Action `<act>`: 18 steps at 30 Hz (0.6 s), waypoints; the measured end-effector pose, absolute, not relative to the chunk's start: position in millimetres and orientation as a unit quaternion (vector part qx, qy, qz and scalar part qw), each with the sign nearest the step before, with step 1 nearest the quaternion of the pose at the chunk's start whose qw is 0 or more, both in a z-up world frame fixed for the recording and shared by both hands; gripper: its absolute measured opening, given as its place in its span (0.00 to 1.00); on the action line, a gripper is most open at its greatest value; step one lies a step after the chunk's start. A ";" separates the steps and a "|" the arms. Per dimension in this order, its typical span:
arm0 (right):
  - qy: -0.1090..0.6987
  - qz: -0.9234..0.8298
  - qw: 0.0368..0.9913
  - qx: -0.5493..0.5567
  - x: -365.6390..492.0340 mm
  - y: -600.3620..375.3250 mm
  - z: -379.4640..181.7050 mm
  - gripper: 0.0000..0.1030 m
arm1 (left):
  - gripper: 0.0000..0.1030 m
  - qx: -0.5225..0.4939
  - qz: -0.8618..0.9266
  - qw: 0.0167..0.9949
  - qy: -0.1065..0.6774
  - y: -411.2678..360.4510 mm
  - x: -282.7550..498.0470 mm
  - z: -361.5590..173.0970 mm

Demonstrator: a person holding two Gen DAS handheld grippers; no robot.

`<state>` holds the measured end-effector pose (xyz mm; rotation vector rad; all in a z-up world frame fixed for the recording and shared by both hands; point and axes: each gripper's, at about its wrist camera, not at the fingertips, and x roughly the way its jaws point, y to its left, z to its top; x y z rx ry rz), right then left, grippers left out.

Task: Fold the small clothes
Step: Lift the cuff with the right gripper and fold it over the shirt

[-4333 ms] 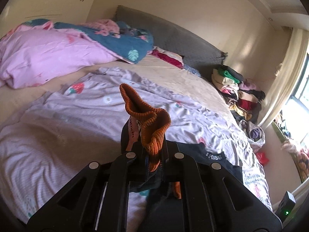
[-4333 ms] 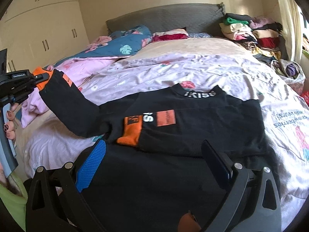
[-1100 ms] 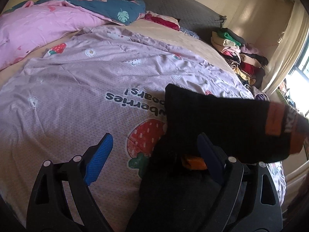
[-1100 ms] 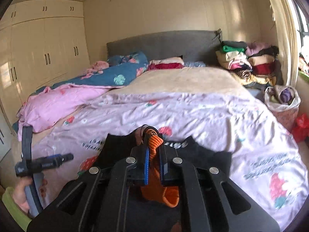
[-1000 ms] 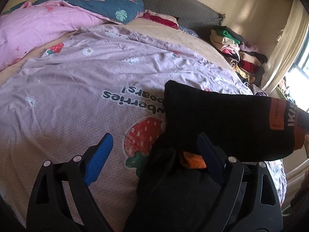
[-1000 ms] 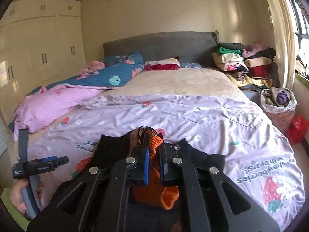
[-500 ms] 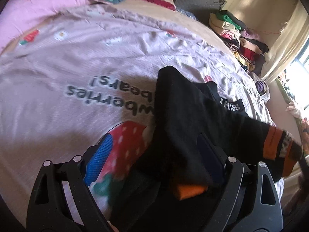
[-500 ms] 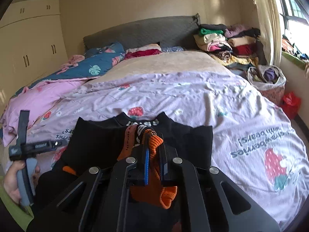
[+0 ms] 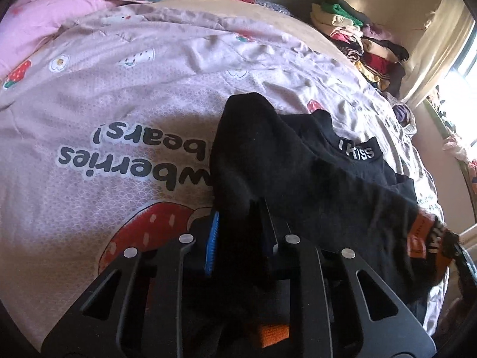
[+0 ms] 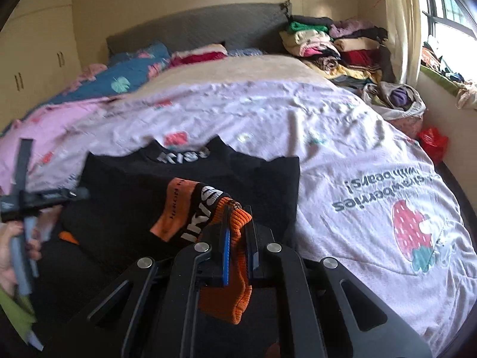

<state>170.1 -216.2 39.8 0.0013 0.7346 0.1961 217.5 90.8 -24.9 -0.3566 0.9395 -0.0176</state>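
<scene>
Left hand-held gripper (image 9: 238, 232): jaws closing, a fold of the black sweater (image 9: 298, 161) between them, blue pad (image 9: 212, 246) showing on the left finger; pads look pressed into the cloth. Seen also at the far left of the right wrist view, gripped by a hand (image 10: 12, 253).
Black sweater: spread on the lilac strawberry-print duvet (image 9: 104, 113) near the foot of the bed, lettered collar (image 10: 183, 156) toward the headboard, one sleeve drawn across the body toward the right.
Orange cuff (image 10: 229, 268): ribbed, at the end of that sleeve, with an orange-and-black lettered band just behind it.
Right hand-held gripper (image 10: 237, 238): narrow, clamped on the orange cuff, cuff hanging below the fingers, over the sweater's lower part.
Pink quilt (image 9: 44, 18) and teal leaf-print blanket (image 10: 128, 74): bunched along the left side of the bed.
Grey headboard (image 10: 193, 32): against the wall.
Stack of folded clothes (image 10: 328, 44): at the bed's right head corner.
Window (image 10: 450, 3): far right, curtain beside it.
</scene>
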 end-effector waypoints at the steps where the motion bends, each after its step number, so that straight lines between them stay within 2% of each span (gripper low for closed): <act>1: 0.363 0.091 0.927 -0.002 173.1 -216.8 33.5 0.07 | 0.15 -0.169 -0.010 0.876 0.451 90.5 217.5 -24.9; 12: 0.354 0.075 0.932 -0.007 179.0 -221.7 23.3 0.07 | 0.18 -0.158 -0.005 0.881 0.446 84.5 216.3 -24.7; 18: 0.357 0.058 0.932 -0.018 180.9 -222.5 22.0 0.18 | 0.29 -0.151 0.001 0.891 0.428 83.9 206.1 -9.9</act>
